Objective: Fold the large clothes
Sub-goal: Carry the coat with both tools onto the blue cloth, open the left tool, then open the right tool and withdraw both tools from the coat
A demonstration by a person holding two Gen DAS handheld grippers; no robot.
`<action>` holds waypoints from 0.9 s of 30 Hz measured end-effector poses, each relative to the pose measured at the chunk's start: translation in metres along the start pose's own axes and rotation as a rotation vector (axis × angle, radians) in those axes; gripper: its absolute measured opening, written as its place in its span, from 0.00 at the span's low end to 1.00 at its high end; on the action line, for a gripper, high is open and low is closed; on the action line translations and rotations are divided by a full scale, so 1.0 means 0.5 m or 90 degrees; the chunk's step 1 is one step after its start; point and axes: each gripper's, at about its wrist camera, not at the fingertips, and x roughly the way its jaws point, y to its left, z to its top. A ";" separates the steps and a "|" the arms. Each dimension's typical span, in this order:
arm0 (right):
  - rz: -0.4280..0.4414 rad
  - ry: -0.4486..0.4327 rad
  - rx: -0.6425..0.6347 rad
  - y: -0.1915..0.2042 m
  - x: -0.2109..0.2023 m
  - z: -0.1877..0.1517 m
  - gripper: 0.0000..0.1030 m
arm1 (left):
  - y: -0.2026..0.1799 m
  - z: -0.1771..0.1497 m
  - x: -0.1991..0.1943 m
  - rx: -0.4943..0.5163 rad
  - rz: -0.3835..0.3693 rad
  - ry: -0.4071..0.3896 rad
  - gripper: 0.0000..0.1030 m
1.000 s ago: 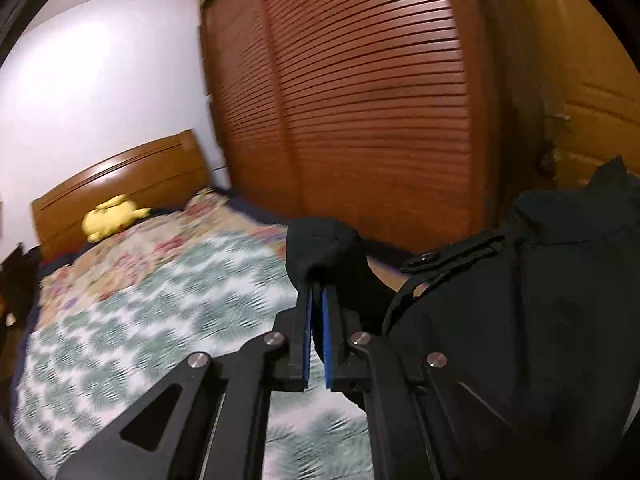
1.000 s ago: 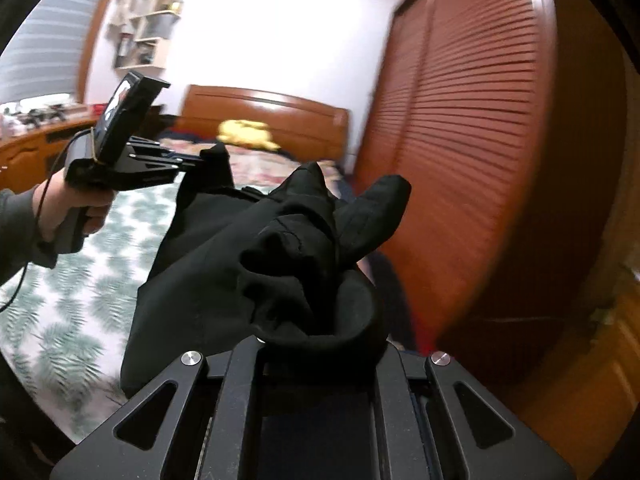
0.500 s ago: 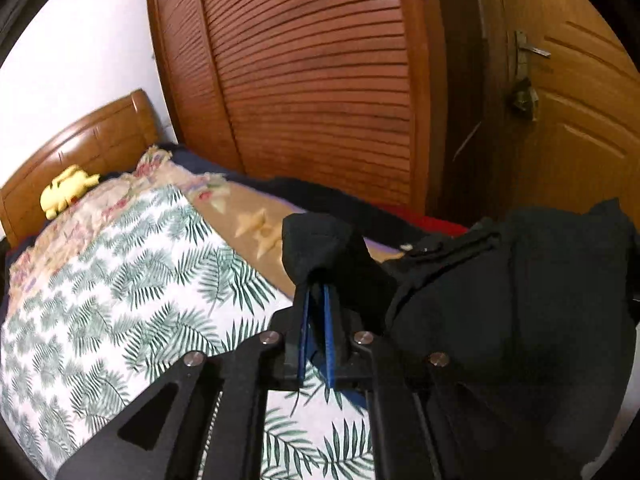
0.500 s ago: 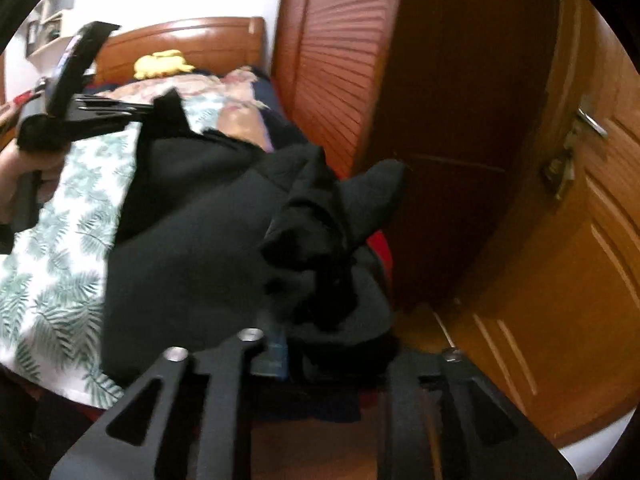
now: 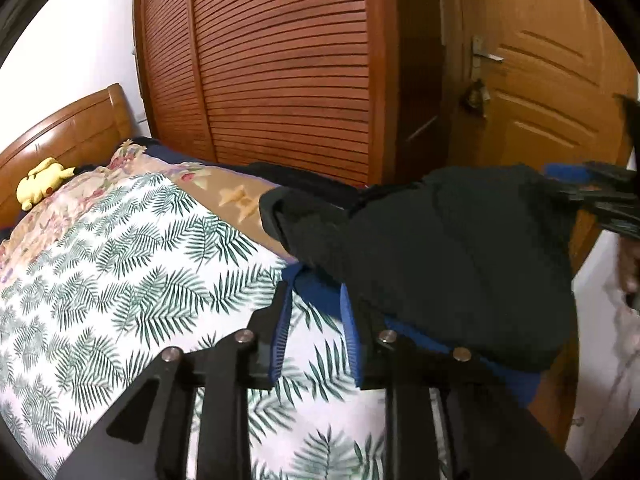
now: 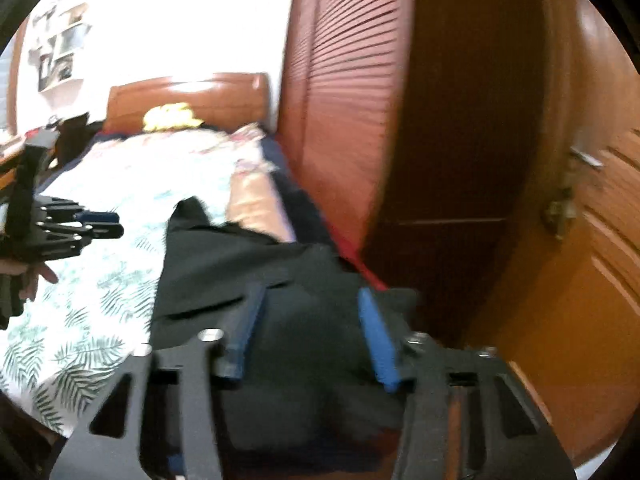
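The black garment [image 5: 440, 260] lies bunched on the near right corner of the bed, hanging over its edge. My left gripper [image 5: 315, 290] sits just short of the garment's left edge. Its jaws are opening and only the bed cover shows between the blue pads [image 5: 280, 320]. In the right wrist view the black garment [image 6: 304, 272] spreads under and between my right gripper [image 6: 311, 294]. Its jaws are closing, but the pads [image 6: 376, 340] stand apart from the cloth. Each gripper shows in the other's view: the right gripper [image 5: 572, 184] and the left gripper [image 6: 100, 224].
The bed has a leaf-print sheet [image 5: 140, 260] and a wooden headboard [image 5: 72, 120] with a yellow plush toy [image 5: 40, 184] beside it. Louvred wardrobe doors [image 5: 280, 60] run along the bed's right side. A wooden door [image 5: 540, 100] stands further right. A hand [image 6: 36, 276] holds the left gripper.
Both grippers held the garment up off the bed earlier. Both have let go and sunk; the garment now rests on the bed's corner. Both sets of jaws stand apart.
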 end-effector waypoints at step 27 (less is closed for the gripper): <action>-0.020 0.022 0.048 0.207 0.005 -0.054 0.74 | 0.033 -0.195 -0.210 -0.081 0.019 -0.017 0.32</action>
